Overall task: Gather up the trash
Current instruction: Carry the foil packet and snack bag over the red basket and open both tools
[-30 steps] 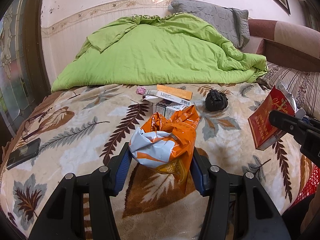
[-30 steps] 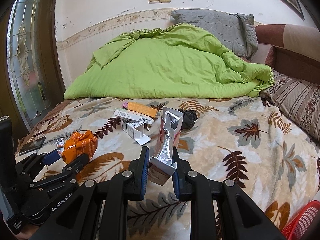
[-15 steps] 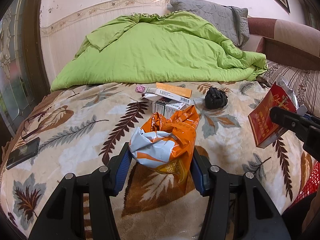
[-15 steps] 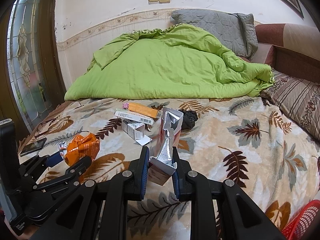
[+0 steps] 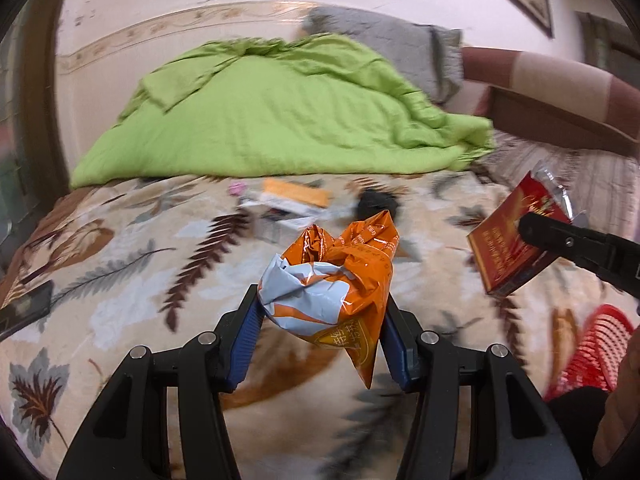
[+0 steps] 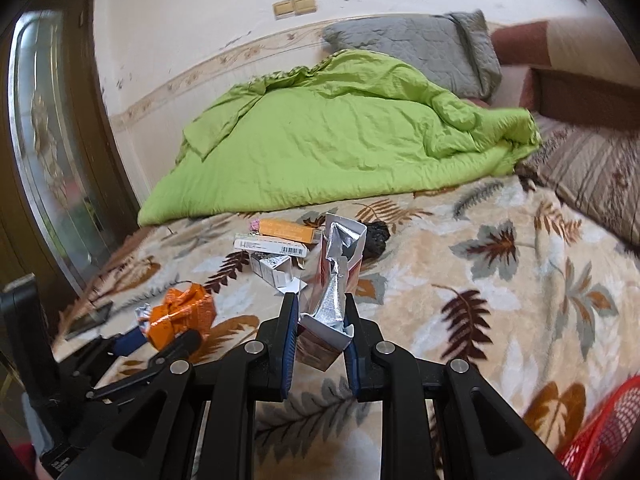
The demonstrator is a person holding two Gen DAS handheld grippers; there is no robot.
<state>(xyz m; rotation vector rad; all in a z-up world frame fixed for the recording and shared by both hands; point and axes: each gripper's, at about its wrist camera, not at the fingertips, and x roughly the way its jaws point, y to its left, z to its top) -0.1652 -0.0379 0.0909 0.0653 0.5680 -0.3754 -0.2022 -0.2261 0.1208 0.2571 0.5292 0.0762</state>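
The left gripper [image 5: 322,312] squeezes a crumpled orange wrapper [image 5: 336,276] between its blue fingers, up above the leafy blanket [image 5: 120,264]. The right gripper [image 6: 320,320] pinches a torn red carton [image 6: 334,280] with a silver lining. A red basket [image 6: 600,432] sits at the bed's edge.

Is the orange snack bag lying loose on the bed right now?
No, the orange snack bag is pinched between the blue pads of the left gripper, lifted above the leaf-patterned blanket.

You see a green quilt [image 5: 280,120] heaped at the far end of the leaf-patterned blanket [image 6: 500,280], a grey pillow [image 6: 420,48] behind it, and a phone [image 5: 24,310] at the blanket's left edge.
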